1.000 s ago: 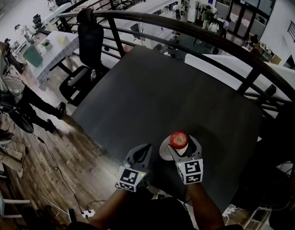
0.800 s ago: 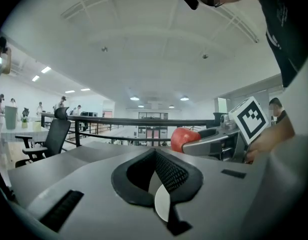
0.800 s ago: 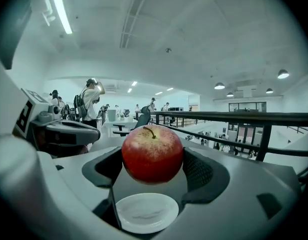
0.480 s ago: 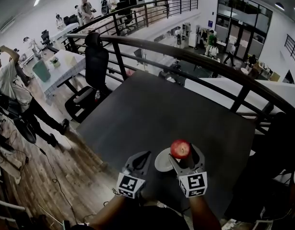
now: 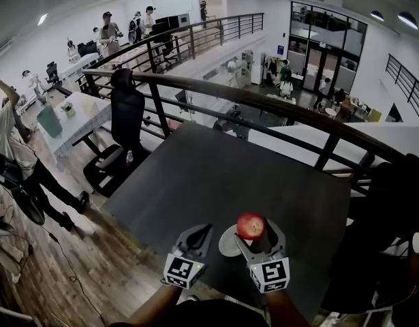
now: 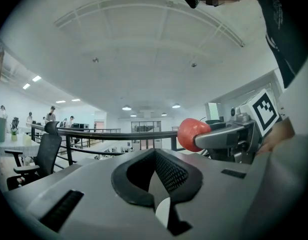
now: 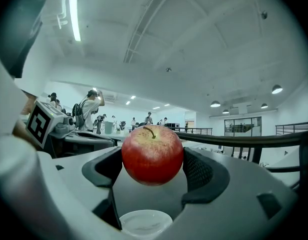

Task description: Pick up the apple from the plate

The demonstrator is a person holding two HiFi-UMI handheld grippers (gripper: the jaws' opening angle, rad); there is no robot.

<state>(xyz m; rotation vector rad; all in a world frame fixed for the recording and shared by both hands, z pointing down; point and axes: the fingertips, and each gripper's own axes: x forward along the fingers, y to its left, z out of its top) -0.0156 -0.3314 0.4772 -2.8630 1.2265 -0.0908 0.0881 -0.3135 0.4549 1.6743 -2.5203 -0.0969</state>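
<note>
Nearest the person, the right tongs (image 5: 253, 231) were clamped on the red apple (image 5: 251, 225), one dark pad pressed to each side of it and its stem pointing up. The apple hung in the air, clear of the small white plate (image 5: 227, 242). In the right gripper view the plate sat just below the fruit, with a gap between them. In the head view, part of the plate showed at the left of these tongs, near the front edge of the dark grey worktop (image 5: 216, 176).

Just to the left, the left tongs (image 5: 202, 231) pointed forward with their jaws drawn together and nothing held between them. Their own view showed the pads meeting along a narrow seam, with the apple and the other tongs off to the right.

The rest of the worktop stretched away bare. Beyond its far edge ran a dark curved railing (image 5: 264, 101). A black office chair (image 5: 125, 118) stood to the left on the wood floor (image 5: 73, 251), near a cloth-covered table (image 5: 76, 114) and a standing person (image 5: 5, 138). Farther off, several people (image 5: 108, 33) stood by another railing.
</note>
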